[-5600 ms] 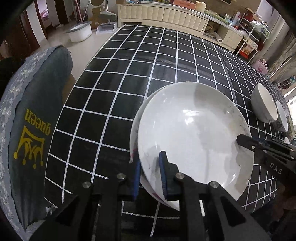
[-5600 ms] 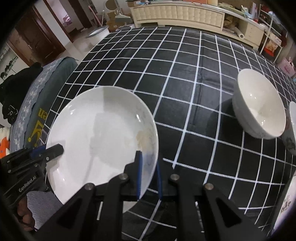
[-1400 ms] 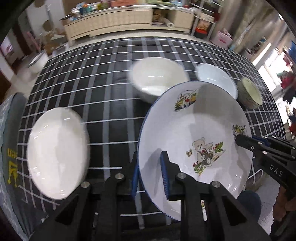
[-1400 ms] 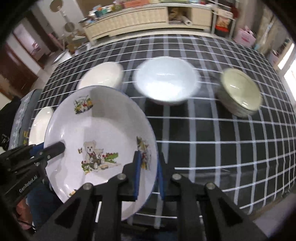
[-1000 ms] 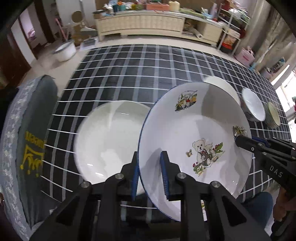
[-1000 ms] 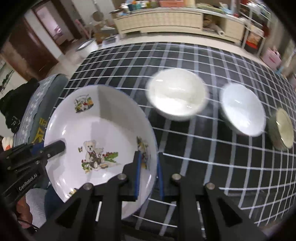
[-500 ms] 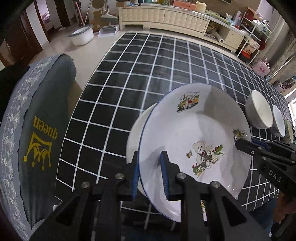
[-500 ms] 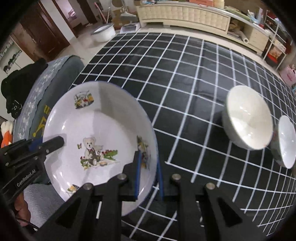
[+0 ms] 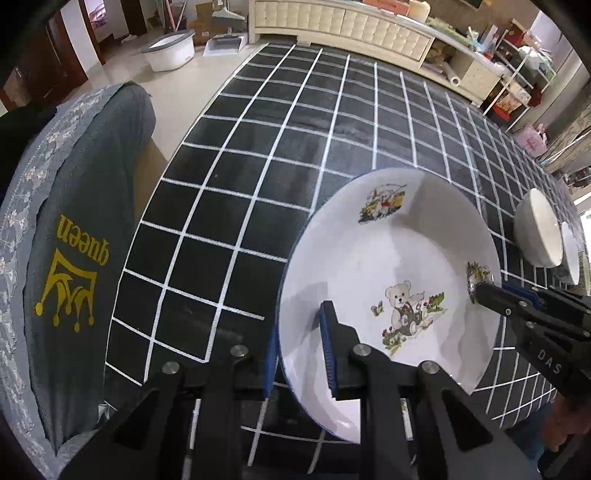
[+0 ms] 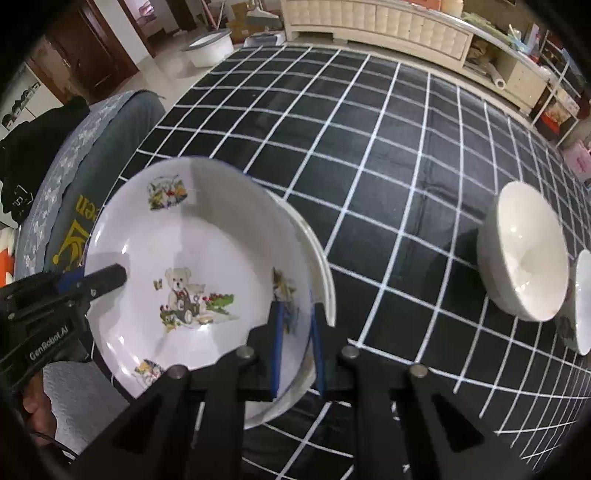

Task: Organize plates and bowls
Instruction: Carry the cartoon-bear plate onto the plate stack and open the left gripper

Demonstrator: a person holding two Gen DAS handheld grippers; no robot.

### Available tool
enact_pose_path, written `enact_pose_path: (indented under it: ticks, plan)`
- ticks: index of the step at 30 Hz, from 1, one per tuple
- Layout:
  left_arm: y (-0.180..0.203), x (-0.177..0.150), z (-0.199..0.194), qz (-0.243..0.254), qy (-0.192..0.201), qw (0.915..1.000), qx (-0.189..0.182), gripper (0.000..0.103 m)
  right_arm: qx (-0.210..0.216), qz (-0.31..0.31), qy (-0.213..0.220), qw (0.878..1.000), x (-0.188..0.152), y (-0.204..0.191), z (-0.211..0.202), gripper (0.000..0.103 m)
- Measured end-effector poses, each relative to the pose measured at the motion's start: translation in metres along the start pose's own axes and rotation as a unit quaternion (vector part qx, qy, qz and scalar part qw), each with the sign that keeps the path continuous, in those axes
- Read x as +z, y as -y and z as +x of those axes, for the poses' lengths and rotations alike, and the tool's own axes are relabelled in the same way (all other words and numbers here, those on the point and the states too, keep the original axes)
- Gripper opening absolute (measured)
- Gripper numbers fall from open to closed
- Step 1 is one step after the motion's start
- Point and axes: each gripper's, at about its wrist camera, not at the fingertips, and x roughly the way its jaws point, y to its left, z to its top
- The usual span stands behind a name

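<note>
A white deep plate with teddy-bear pictures and a blue rim sits over a plain white plate whose edge shows at its right. My left gripper is shut on the bear plate's near-left rim. My right gripper is shut on its right rim. Each gripper's fingers show in the other view: the right gripper's fingers, the left gripper's fingers. A white bowl stands to the right on the black checked tablecloth.
A second white bowl stands beside the first at the right edge. A chair with a grey "queen" cover is at the table's left side. A cream cabinet and a white basin are beyond the table.
The bear plate, held by both grippers, has swung left from the bowls and come down over the plain white plate near the table's left end.
</note>
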Motion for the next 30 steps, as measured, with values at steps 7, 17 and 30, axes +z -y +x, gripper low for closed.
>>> enact_pose_path:
  ticks: [7, 17, 30]
  plan:
    - [-0.005, -0.005, 0.008, -0.002, -0.007, 0.9999, -0.012, 0.02, -0.006, 0.004, 0.005, 1.0, -0.001, -0.002, 0.0, 0.017]
    - [-0.005, -0.005, 0.007, -0.002, -0.012, 0.9999, -0.009, 0.02, 0.008, 0.022, 0.014, 1.0, -0.003, 0.004, -0.006, 0.017]
    - [-0.008, -0.011, 0.002, -0.005, -0.002, 1.0, -0.003, 0.03, -0.021, 0.003, 0.032, 0.999, -0.003, 0.002, -0.016, 0.097]
